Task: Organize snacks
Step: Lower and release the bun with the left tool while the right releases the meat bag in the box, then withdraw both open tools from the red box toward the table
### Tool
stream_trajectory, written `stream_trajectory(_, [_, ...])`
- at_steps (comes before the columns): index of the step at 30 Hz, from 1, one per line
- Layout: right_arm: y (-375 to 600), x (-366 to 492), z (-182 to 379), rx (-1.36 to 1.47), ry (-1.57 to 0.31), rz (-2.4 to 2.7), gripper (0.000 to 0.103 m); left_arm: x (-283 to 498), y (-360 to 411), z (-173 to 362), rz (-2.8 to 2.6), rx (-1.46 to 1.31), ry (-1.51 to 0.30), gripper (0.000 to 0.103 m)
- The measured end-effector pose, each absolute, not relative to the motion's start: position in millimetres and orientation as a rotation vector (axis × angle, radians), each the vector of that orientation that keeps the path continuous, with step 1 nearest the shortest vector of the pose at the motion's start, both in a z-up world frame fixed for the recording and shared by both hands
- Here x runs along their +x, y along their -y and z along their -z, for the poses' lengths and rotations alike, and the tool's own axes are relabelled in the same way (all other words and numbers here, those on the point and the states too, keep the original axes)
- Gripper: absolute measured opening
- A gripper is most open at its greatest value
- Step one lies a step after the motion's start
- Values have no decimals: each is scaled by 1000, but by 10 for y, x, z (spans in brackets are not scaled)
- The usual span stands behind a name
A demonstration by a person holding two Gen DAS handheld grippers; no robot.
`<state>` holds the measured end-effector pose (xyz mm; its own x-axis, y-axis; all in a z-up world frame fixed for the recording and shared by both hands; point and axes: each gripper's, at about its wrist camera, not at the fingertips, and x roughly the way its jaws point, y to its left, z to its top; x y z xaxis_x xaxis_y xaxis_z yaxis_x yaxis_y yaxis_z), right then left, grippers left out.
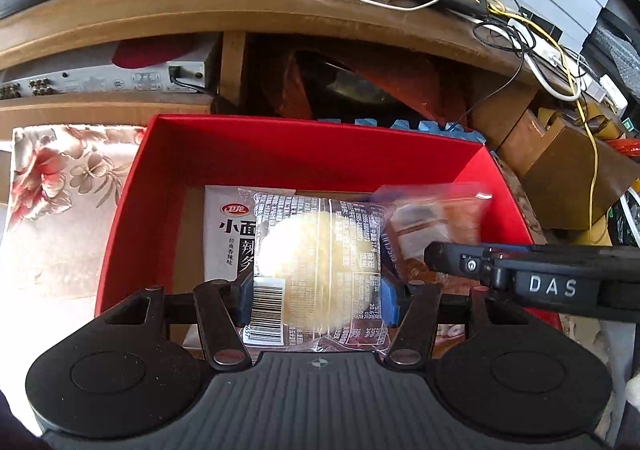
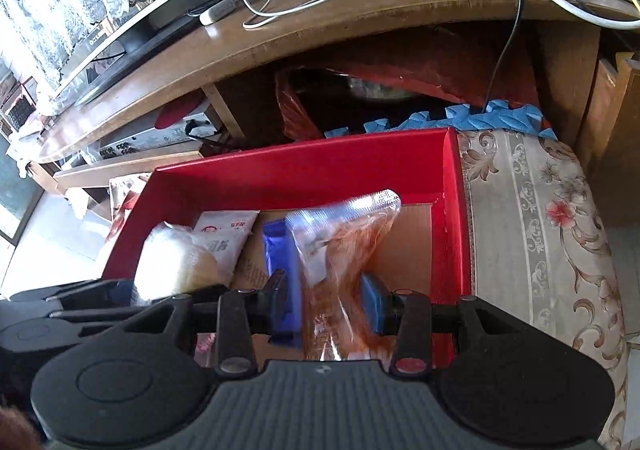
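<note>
1 open red cardboard box (image 1: 168, 169) fills mid-frame. 4 snack packets show: 1 clear-wrapped pale round cake (image 1: 316, 270) at centre, 1 white printed sachet (image 1: 224, 234) left of it, 1 clear orange-filled bag (image 2: 340, 262), 1 blue foil packet (image 2: 280, 250).

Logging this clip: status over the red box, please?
Left gripper shut on a pale bun packet. Right gripper shut on an orange snack bag. Both over the red box, white packet inside. Nothing blocking.
</note>
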<state>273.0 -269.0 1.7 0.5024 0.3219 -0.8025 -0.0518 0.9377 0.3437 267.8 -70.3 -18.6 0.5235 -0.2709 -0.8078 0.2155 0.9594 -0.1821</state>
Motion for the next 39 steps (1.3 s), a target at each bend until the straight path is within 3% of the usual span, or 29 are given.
stream_trajectory(6, [2718, 2704, -70, 290, -1010, -217, 35, 2656, 689, 115, 289, -69, -949, 74])
stream_trajectory(39, [2567, 2024, -432, 230, -959, -260, 36, 2010, 342, -67, 299, -58, -939, 82])
